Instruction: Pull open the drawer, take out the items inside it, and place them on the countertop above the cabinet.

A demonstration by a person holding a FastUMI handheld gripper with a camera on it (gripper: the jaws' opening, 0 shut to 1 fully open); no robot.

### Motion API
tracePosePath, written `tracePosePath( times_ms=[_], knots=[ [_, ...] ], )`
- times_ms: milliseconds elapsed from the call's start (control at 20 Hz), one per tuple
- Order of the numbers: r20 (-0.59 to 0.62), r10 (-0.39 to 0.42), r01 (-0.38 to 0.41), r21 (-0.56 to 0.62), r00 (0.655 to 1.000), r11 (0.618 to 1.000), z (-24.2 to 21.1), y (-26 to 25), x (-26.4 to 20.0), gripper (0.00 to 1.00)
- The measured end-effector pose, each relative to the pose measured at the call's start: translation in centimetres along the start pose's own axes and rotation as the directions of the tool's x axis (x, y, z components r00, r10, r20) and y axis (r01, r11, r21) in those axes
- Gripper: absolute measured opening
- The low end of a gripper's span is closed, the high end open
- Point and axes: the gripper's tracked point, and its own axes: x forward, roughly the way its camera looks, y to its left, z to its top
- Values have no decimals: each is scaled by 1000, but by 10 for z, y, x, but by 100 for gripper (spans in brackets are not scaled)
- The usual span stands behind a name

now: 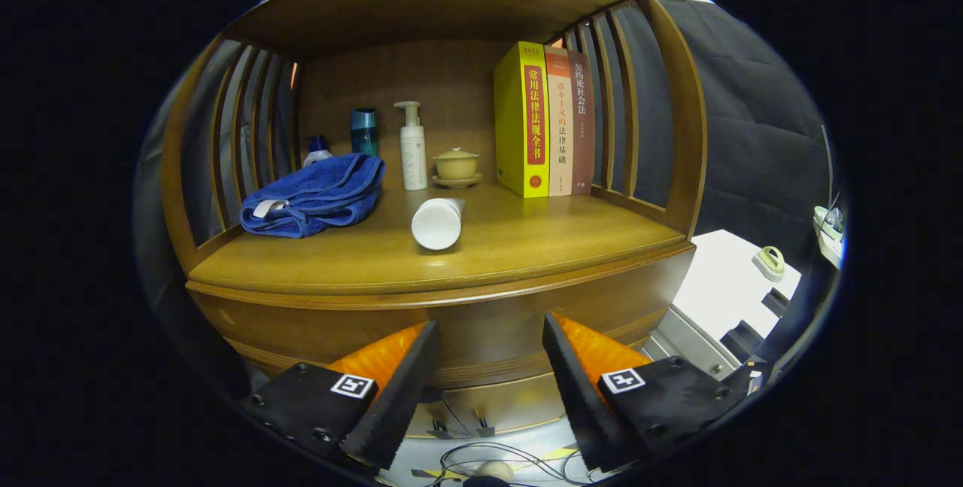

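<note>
I find the gripper [489, 344] with its jaws standing wide apart and holding nothing. The drawer front [481, 348] lies directly ahead, spanning the gap between the fingers, its long axis running crosswise to them; I judge it closed, and I cannot make out a handle. The countertop [527, 242] sits just above the drawer, already carrying a white tube [438, 222] lying end-on toward me, a blue towel [316, 197] and books [543, 122]. The coming pull calls for a grip on the drawer's lower edge.
</note>
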Motion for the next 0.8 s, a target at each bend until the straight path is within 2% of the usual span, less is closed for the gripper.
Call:
tracePosePath(
  times_ms=[250,450,650,800],
  knots=[
    [11,-58,57,96,998,994,18,-6,-18,96],
    [60,-42,30,180,997,983,70,0,-54,96],
    [164,-56,38,110,985,993,147,-4,-91,97],
    [206,-37,33,23,978,999,183,8,-115,97]
  ],
)
